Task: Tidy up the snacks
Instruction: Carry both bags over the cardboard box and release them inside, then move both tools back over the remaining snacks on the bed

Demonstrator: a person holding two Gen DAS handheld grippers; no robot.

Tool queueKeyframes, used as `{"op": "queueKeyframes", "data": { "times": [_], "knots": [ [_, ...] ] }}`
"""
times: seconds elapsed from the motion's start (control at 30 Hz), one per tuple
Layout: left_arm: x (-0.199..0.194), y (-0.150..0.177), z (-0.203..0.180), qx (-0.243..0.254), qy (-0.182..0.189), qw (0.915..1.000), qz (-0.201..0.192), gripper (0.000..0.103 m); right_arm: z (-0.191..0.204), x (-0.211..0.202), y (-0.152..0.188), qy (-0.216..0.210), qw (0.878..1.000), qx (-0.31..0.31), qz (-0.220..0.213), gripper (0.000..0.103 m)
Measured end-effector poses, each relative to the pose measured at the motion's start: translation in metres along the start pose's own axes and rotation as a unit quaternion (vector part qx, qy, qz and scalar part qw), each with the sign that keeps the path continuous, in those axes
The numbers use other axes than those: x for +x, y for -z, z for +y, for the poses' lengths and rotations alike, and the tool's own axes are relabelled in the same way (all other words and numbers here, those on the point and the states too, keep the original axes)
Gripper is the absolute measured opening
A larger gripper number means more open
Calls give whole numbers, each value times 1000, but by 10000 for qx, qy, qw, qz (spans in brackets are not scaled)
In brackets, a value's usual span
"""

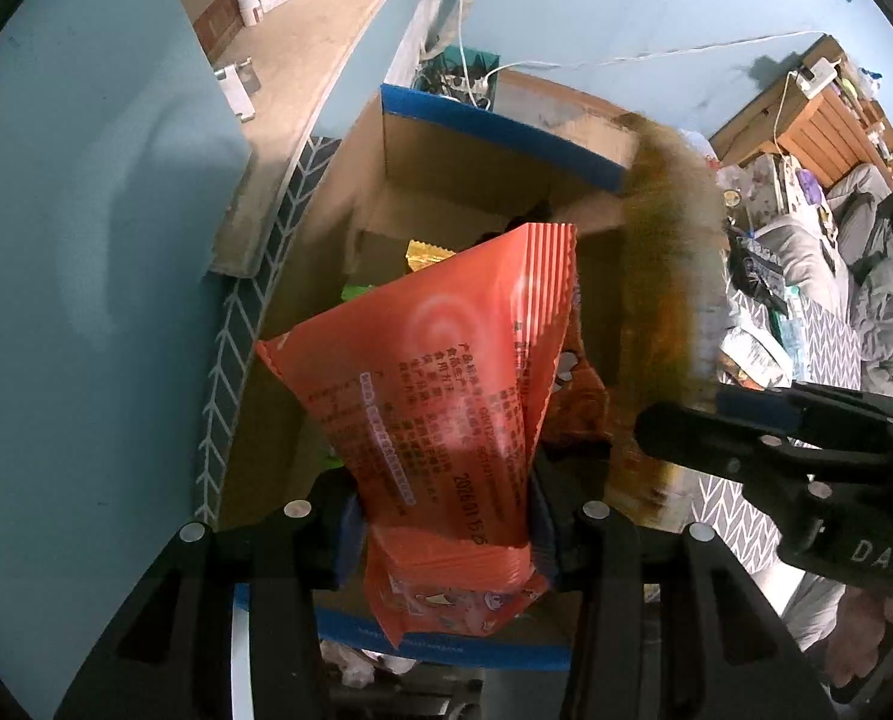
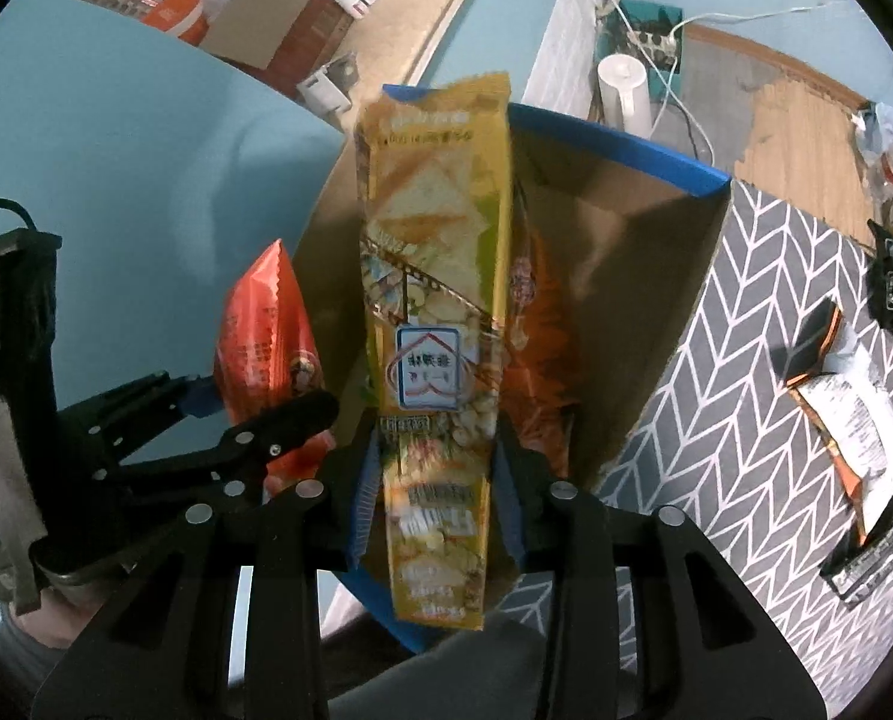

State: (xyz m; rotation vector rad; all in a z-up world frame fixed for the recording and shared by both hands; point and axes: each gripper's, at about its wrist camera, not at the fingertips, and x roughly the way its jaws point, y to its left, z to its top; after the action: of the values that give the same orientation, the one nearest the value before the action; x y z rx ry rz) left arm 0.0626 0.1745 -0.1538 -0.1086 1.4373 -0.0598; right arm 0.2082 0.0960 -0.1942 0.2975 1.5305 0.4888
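My left gripper (image 1: pixel 446 516) is shut on an orange snack packet (image 1: pixel 446 384) and holds it upright over an open cardboard box with a blue rim (image 1: pixel 494 126). My right gripper (image 2: pixel 434 492) is shut on a tall yellow snack packet (image 2: pixel 434 276), held upright over the same box (image 2: pixel 626 147). The yellow packet shows blurred in the left wrist view (image 1: pixel 668 300), with the right gripper (image 1: pixel 656 438) below it. The orange packet (image 2: pixel 266 330) and the left gripper (image 2: pixel 266 414) show at the left of the right wrist view. Small gold and green packets (image 1: pixel 428 255) lie inside the box.
The box stands on a grey herringbone cloth (image 2: pixel 746 360). More snack packets (image 2: pixel 854 420) lie on the cloth at the right. A light blue panel (image 1: pixel 86 240) stands left of the box. A cluttered wooden shelf (image 1: pixel 302 30) and cables (image 1: pixel 464 30) lie behind.
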Motion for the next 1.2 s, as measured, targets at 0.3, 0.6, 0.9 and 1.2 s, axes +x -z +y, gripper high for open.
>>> {"op": "queueKeyframes", "data": {
  "times": [0.3,0.6,0.9,1.2],
  "knots": [
    [6,-1,3,-27,-84,9998,200,68,8,-9,-1,4,9999,-2,-135,45],
    [-11,2,-3,16,-18,10000,52,77,-3,-24,8,203,9994,53,-262,57],
    [-20,0,-29,150,133,9998,11,77,-20,-46,16,470,9977,128,-480,62],
    [-23,-6,-63,387,163,9991,-36,77,-54,-73,28,898,9935,330,-620,66]
  ]
}}
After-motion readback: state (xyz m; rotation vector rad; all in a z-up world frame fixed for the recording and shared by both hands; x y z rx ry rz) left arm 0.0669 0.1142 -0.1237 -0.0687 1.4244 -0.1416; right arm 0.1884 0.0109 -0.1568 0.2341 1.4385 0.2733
